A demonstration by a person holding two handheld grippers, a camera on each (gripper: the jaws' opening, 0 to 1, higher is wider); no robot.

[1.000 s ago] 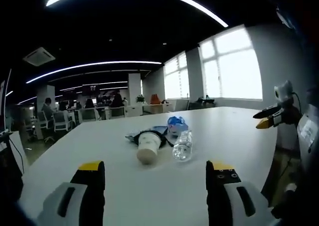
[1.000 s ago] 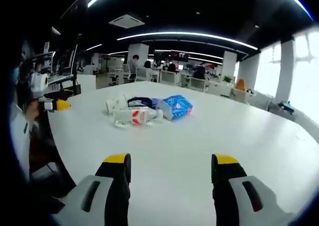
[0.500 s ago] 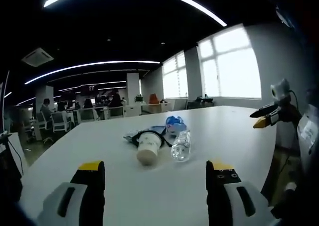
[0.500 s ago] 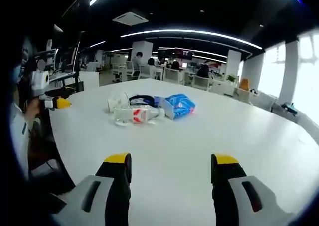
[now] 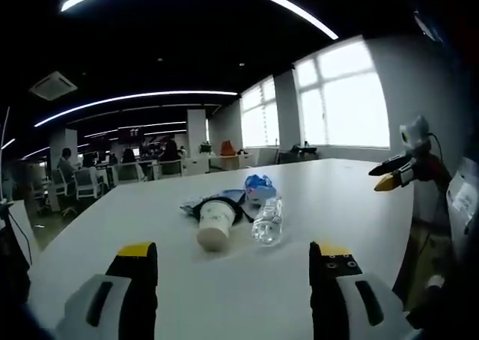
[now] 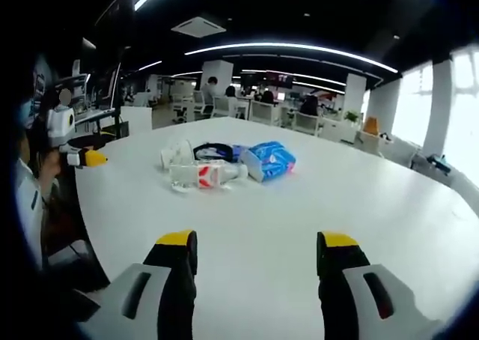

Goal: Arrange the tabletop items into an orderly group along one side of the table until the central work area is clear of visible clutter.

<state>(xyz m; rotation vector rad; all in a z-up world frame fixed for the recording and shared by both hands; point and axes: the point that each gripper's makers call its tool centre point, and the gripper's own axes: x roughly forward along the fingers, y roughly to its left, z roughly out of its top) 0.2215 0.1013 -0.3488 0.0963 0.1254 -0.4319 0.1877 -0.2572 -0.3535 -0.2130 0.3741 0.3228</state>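
A small heap of items lies on the white table [image 5: 247, 280]. A paper cup [image 5: 215, 223] lies on its side with its base toward me, beside a clear plastic bottle [image 5: 267, 222] also on its side. Behind them are a blue packet [image 5: 259, 183] and a dark flat item [image 5: 196, 204]. From the other side I see the bottle [image 6: 203, 174], the cup [image 6: 177, 156] and the blue packet [image 6: 269, 160]. My left gripper [image 5: 234, 261] is open and empty, well short of the heap. My right gripper [image 6: 257, 252] is open and empty too. The right gripper's yellow tip [image 5: 391, 177] shows at the far right, the left gripper's tip [image 6: 91, 158] at the far left.
The table [image 6: 359, 205] is wide and bare around the heap. Office desks and chairs with seated people [image 5: 120, 168] stand beyond its far edge, with bright windows [image 5: 344, 100] on one side. A person's sleeve [image 6: 30, 205] is at the left of the right gripper view.
The left gripper view has drifted slightly, so the heap sits a bit further left and lower. The heap has not moved and both grippers stay open.
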